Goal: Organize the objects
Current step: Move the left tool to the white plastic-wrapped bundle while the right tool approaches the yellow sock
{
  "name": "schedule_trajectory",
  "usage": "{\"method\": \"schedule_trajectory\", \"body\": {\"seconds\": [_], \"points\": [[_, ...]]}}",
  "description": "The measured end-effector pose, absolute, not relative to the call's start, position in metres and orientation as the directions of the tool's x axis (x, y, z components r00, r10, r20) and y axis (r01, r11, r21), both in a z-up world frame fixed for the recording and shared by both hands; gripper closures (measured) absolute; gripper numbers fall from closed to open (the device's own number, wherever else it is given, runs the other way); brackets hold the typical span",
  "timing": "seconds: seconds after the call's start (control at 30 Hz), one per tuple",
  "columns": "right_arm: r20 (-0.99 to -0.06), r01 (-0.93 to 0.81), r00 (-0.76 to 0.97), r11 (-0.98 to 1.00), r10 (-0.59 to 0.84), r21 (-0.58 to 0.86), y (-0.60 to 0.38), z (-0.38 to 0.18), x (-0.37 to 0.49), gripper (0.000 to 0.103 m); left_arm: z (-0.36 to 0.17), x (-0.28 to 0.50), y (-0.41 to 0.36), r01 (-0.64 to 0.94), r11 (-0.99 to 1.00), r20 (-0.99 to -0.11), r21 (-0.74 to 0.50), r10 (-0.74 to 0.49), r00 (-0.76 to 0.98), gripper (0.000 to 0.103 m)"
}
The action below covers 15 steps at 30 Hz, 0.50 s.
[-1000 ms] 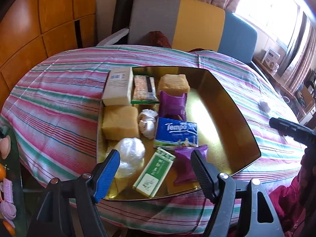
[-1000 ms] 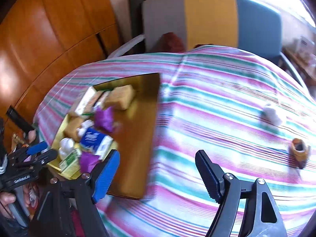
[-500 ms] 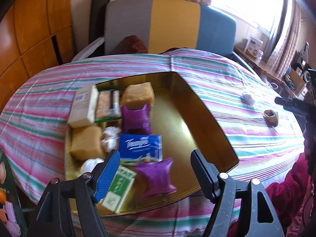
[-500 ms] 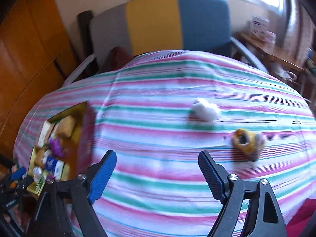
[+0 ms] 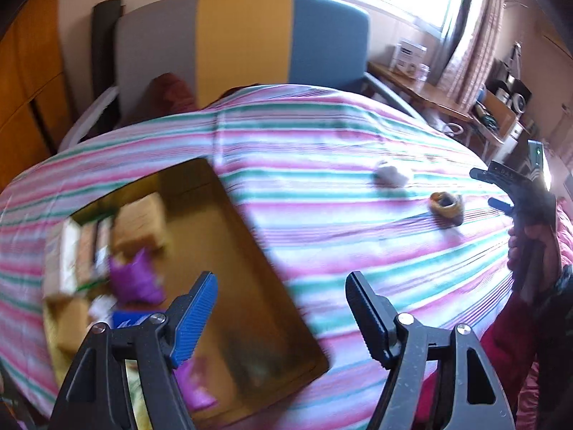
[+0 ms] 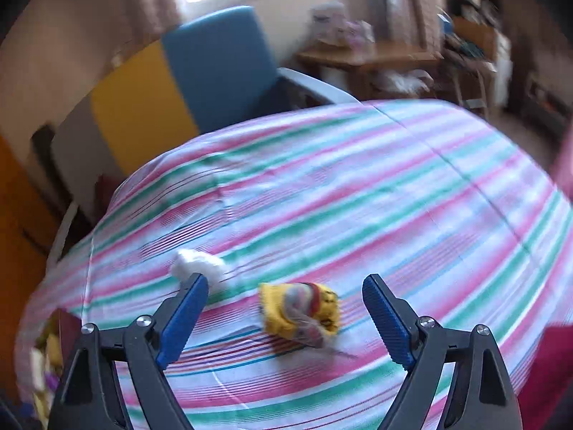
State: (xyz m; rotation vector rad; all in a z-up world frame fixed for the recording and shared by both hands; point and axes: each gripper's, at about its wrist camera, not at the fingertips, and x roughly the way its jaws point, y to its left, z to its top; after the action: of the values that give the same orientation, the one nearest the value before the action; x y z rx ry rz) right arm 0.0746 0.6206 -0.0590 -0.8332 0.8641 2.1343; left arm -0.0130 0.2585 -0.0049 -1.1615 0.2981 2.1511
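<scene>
A gold tray sits at the left of the striped table, holding several packets and boxes, among them a purple packet. A yellow wrapped packet lies on the cloth between and just beyond my open right gripper's fingers. It also shows in the left wrist view. A white crumpled ball lies left of it, and shows in the left wrist view. My left gripper is open and empty above the tray's right edge.
A grey, yellow and blue chair stands behind the table. A wooden side table with clutter stands at the back right. The striped cloth covers the round table. The tray's edge shows at lower left.
Both views have swung to the right. My right gripper has closed in on the yellow packet, now between its fingers. The tray has slid to the left in the left wrist view.
</scene>
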Motion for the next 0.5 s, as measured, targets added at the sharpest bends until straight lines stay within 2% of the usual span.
{"method": "schedule_trajectory", "body": {"seconds": [0.27, 0.5], "points": [[-0.759, -0.784, -0.583, -0.448, 0.291, 0.43, 0.64, -0.07, 0.089, 0.014, -0.033, -0.039, 0.371, -0.696, -0.672, -0.847, -0.253, 0.502, -0.178, 0.029], [-0.749, -0.766, -0.614, -0.422, 0.251, 0.486, 0.64, -0.075, 0.092, 0.014, -0.051, -0.044, 0.459, -0.765, -0.616, -0.858, -0.19, 0.483, -0.176, 0.027]]}}
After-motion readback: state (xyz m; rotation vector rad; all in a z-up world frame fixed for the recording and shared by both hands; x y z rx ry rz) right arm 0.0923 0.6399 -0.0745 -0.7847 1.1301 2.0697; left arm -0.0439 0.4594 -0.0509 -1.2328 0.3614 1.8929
